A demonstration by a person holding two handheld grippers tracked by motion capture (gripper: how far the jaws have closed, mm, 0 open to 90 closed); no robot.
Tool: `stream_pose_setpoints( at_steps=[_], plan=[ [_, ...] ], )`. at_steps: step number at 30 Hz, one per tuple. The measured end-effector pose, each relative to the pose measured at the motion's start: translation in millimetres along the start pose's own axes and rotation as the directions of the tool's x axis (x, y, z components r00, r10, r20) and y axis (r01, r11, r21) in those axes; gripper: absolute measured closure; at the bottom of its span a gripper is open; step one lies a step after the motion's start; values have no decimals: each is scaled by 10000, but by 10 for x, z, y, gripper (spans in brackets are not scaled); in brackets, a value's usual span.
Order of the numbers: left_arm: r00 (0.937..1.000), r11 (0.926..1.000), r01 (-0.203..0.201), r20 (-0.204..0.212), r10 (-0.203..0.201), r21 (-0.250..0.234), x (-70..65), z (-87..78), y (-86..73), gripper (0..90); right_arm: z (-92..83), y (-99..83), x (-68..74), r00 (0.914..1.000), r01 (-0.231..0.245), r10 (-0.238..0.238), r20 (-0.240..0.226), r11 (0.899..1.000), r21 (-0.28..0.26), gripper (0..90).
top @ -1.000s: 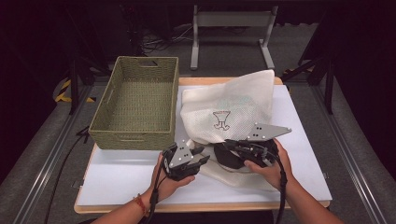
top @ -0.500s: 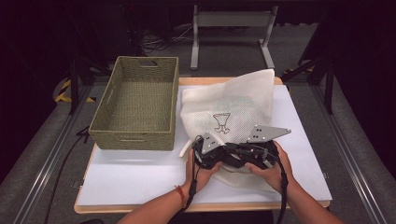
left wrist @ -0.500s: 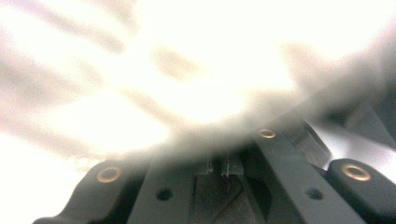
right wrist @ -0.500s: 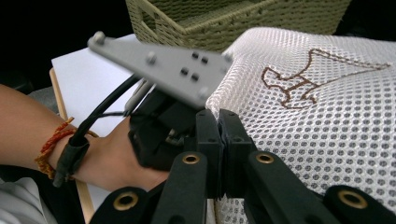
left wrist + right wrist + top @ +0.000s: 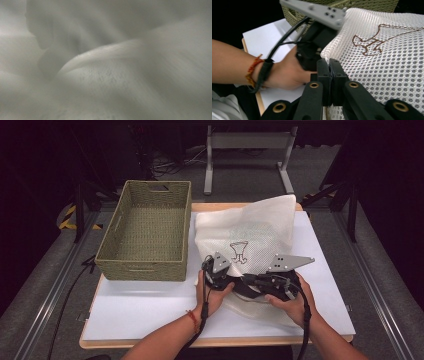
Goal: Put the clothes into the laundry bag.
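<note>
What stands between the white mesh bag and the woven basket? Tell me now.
Nothing visible does. The white mesh bag lies on the table right beside the woven basket, whose inside is empty. The right tongs are shut on the bag's edge; the left tongs have just been closing at its near corner.

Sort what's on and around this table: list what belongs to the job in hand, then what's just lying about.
Part of the job:
- white mesh bag with a brown embroidered figure
- right tool, shut on the bag's edge
- left tool, at the bag's near left edge
- woven basket, empty, beside the bag; probably where it goes

Lying about:
- metal stand behind the table
- cables on the floor
</note>
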State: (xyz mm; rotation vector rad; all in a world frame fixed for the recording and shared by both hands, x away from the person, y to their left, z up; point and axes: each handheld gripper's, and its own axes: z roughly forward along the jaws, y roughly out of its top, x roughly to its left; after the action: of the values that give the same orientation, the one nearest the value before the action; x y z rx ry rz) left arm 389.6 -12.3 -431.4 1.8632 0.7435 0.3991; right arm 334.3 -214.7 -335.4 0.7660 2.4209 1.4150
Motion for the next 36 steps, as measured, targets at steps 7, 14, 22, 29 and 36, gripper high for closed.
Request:
stream_pose_setpoints(
  at_steps=[7,14,22,29,36],
  plan=[
    [9892,9892,-1467,-24,1468,37,87,-805,-65,723,4,98,63,9991,416,-416,11,9991,22,884],
    [9876,9884,-1352,-709,1401,691,255,-993,-219,545,-11,115,52,9997,241,-242,-69,9996,-133,883],
    [9936,9790,-412,-951,612,1997,482,-811,-351,568,-18,106,76,9989,461,-461,-10,9989,-71,883],
    [9987,9741,173,-509,-59,2255,639,-752,-413,856,-4,67,58,9981,618,-618,30,9981,-30,880],
    [9911,9708,-1335,294,1302,1994,431,-1105,-355,846,19,31,49,9967,810,-810,41,9967,97,866]
  ],
)
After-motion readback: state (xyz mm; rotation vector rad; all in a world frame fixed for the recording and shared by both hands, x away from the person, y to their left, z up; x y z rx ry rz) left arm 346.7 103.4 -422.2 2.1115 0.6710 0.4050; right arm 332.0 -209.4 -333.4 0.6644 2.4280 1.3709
